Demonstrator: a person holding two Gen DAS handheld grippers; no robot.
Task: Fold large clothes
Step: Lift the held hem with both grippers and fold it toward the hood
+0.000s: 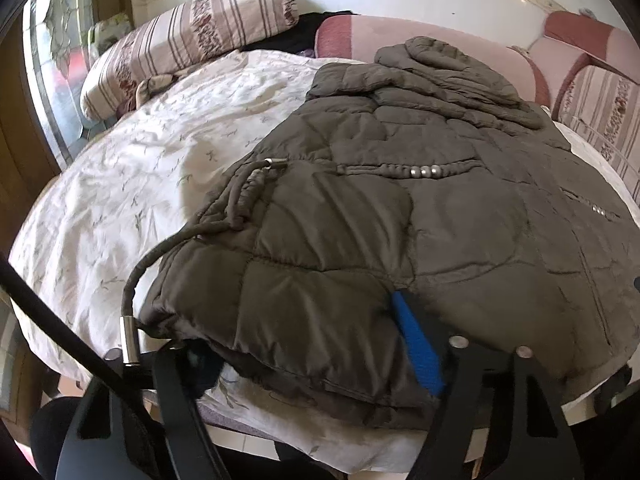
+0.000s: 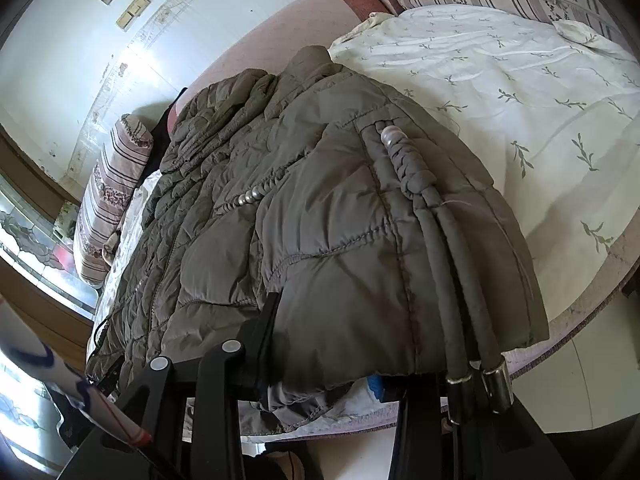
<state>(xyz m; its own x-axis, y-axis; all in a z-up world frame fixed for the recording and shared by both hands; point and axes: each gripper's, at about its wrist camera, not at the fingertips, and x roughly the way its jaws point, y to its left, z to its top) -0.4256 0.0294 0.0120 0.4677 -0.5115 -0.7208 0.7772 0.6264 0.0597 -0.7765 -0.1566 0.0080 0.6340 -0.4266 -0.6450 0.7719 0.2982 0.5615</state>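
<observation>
A quilted, puffy brown jacket (image 1: 400, 208) lies spread over a bed (image 1: 120, 200) dressed in a crinkled white sheet sprigged with small leaves; braided cords (image 2: 448, 280) tipped with metal caps trail off its hem; the left claw (image 1: 312, 352) straddles the near hem, one blue-padded finger (image 1: 416, 344) on top, whether it pinches cannot be told; the right claw (image 2: 332, 352) clamps the padded hem; striped pillows (image 1: 188, 36) lie behind.
</observation>
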